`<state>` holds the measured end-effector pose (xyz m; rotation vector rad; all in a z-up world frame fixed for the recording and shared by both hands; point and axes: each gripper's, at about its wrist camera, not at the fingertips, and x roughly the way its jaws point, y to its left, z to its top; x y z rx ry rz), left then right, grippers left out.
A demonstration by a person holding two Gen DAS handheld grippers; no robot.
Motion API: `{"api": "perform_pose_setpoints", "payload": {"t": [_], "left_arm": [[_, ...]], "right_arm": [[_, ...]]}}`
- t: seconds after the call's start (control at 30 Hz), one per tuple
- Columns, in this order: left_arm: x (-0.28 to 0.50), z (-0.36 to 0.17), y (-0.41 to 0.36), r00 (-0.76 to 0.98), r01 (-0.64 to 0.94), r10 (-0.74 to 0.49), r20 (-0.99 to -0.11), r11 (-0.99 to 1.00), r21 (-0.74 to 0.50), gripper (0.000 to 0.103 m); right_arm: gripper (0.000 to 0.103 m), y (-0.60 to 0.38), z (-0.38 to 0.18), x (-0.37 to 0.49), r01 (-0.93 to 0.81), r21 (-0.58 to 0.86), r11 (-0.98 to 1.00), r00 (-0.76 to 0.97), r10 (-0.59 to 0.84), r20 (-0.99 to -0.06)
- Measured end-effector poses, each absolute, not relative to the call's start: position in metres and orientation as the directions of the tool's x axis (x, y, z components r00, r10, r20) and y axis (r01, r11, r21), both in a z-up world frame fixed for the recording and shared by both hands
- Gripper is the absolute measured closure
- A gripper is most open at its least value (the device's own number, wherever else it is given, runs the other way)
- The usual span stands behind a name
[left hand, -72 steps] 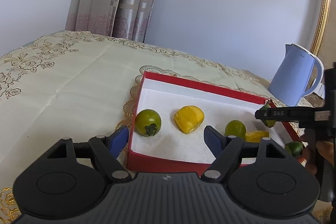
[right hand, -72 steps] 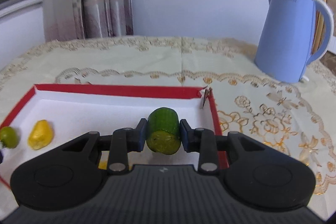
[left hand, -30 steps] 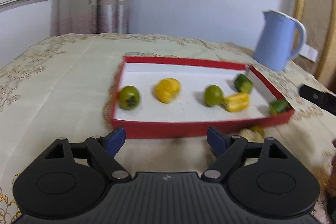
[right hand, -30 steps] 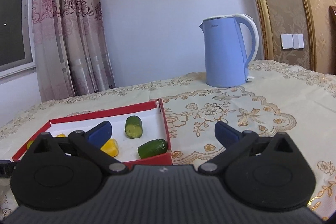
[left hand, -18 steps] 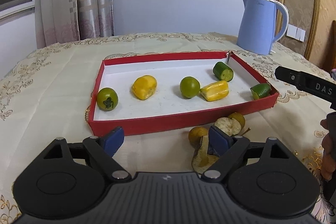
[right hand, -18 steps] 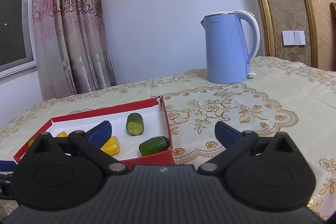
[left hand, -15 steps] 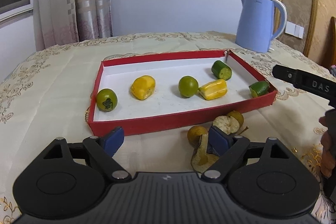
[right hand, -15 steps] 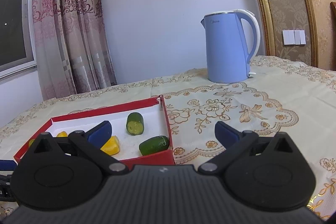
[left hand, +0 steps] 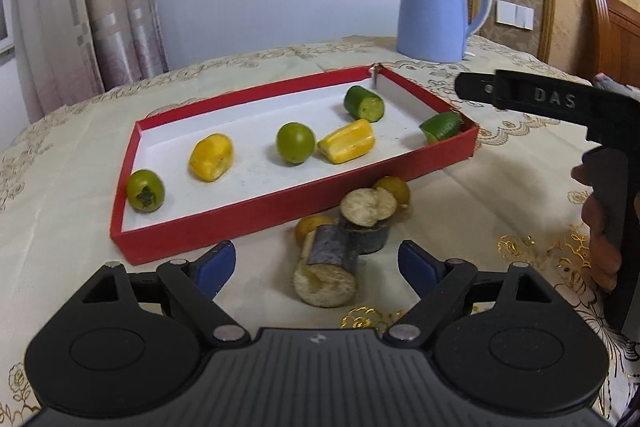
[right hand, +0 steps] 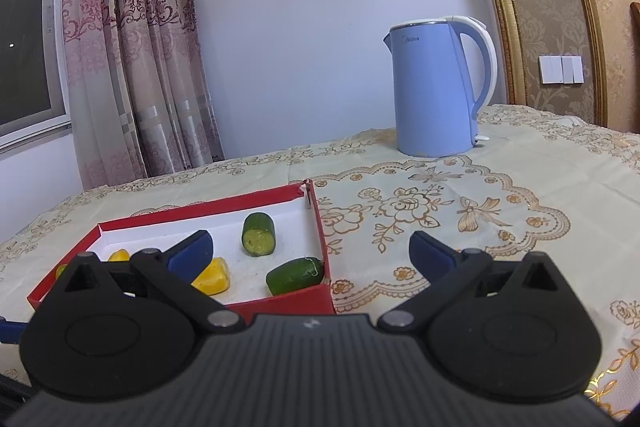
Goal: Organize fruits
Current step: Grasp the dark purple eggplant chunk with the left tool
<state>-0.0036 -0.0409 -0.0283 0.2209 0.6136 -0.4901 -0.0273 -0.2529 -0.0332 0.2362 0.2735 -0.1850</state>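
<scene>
A red tray with a white floor holds several fruits: a green tomato, a yellow piece, a green round fruit, a yellow wedge and two green cucumber pieces. In front of the tray, on the cloth, lie dark-skinned cut pieces and small orange fruits. My left gripper is open, its blue pads either side of the dark pieces without touching them. My right gripper is open and empty beside the tray.
A blue kettle stands at the back of the table. The embroidered cloth spreads to the right of the tray. A hand holds the black handle of the right gripper at the right. Curtains hang behind.
My left gripper has swung round and shifted right along the tray's front, bringing the dark cut pieces and orange fruits between its pads. The right gripper has stayed put, open.
</scene>
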Motion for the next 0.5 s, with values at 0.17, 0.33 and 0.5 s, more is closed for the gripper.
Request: {"api": "perform_pose_setpoints", "payload": {"t": [0.17,0.33,0.5], "left_arm": [[-0.003,-0.035,-0.049,0.698,0.522,-0.373,-0.612,0.850,0.077,0.020],[0.002,-0.039,-0.048,0.658,0.530,-0.399,-0.639,0.848,0.016,0.051],[0.000,-0.040,-0.050,0.675,0.525,-0.390,-0.626,0.850,0.035,0.060]], "right_arm": [[0.000,-0.253,-0.033,-0.027,0.213,0.205,0.955,0.947,-0.150,-0.286],[0.000,-0.253,-0.033,-0.027,0.214,0.205,0.955,0.947,-0.151,-0.284],[0.000,-0.253,-0.033,-0.027,0.213,0.206,0.955,0.946,-0.149,-0.287]]}}
